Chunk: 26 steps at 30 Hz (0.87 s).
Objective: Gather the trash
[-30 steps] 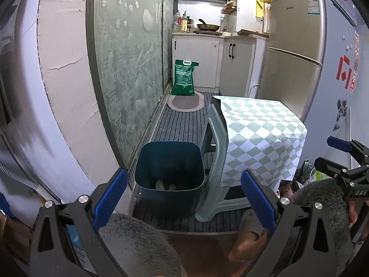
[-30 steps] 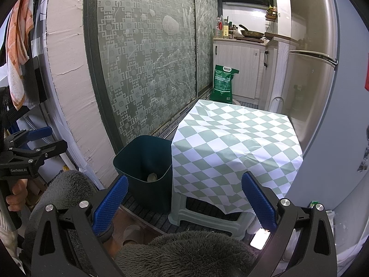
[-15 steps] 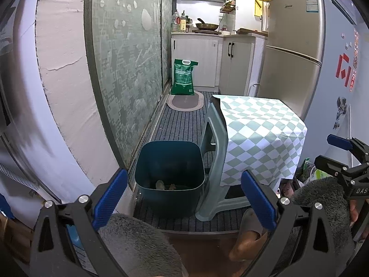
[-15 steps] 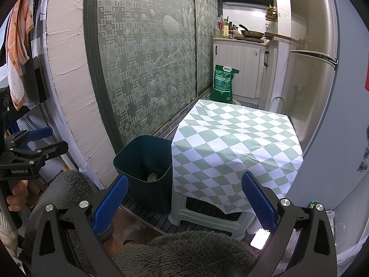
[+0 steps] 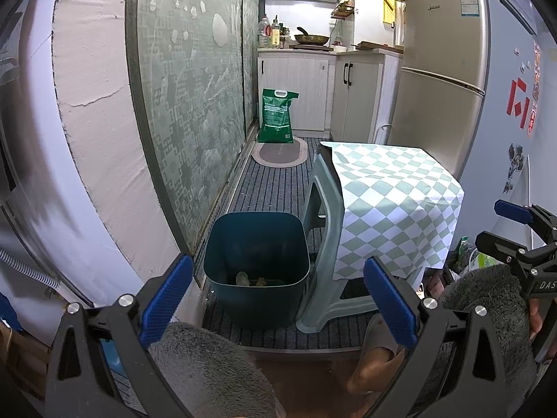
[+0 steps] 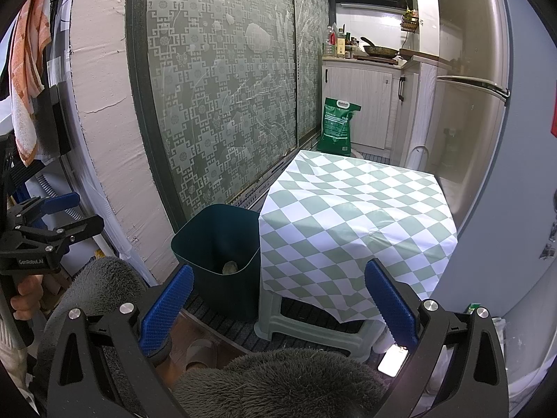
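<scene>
Below and ahead of my left gripper (image 5: 276,294) sits the bin (image 5: 257,268), nearer than to my right gripper (image 6: 278,299); both jaws released, empty.

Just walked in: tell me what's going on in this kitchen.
A person holds a two-finger gripper in each hand, doing a trash pickup. Both the left gripper and the right gripper have their jaws open and empty. They point toward a dark teal plastic bin on the floor beside a pale plastic stool draped in a green-and-white checked cloth. A few scraps already lie in the bin; the cloth top looks bare.
</scene>
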{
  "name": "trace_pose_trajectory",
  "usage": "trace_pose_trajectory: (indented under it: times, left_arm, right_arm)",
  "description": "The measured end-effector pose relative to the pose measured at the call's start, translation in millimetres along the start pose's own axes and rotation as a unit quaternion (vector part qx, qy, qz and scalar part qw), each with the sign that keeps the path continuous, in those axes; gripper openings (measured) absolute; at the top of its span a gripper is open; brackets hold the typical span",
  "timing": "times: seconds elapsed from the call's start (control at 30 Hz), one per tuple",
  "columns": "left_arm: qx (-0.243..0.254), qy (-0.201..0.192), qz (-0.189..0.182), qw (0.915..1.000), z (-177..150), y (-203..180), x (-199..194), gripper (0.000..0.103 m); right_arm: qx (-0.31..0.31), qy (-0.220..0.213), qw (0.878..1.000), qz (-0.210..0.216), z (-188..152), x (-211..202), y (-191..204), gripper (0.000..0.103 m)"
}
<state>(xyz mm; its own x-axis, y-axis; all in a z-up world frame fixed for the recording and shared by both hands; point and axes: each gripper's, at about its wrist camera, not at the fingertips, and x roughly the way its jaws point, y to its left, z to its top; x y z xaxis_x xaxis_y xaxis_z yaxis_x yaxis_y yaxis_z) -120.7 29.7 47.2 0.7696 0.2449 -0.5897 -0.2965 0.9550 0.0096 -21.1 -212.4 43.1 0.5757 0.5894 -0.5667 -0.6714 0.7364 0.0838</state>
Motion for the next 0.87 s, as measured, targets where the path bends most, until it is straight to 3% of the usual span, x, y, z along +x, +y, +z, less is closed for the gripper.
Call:
trace_pose_trajectory:
  times: [0.87]
  left_arm:
    - [0.022, -0.024, -0.013, 0.9994, 2.3, -7.3, -9.2, 0.100]
  right_arm:
    - [0.000, 0.000, 1.000, 0.000, 0.0, -0.5, -0.4, 0.099]
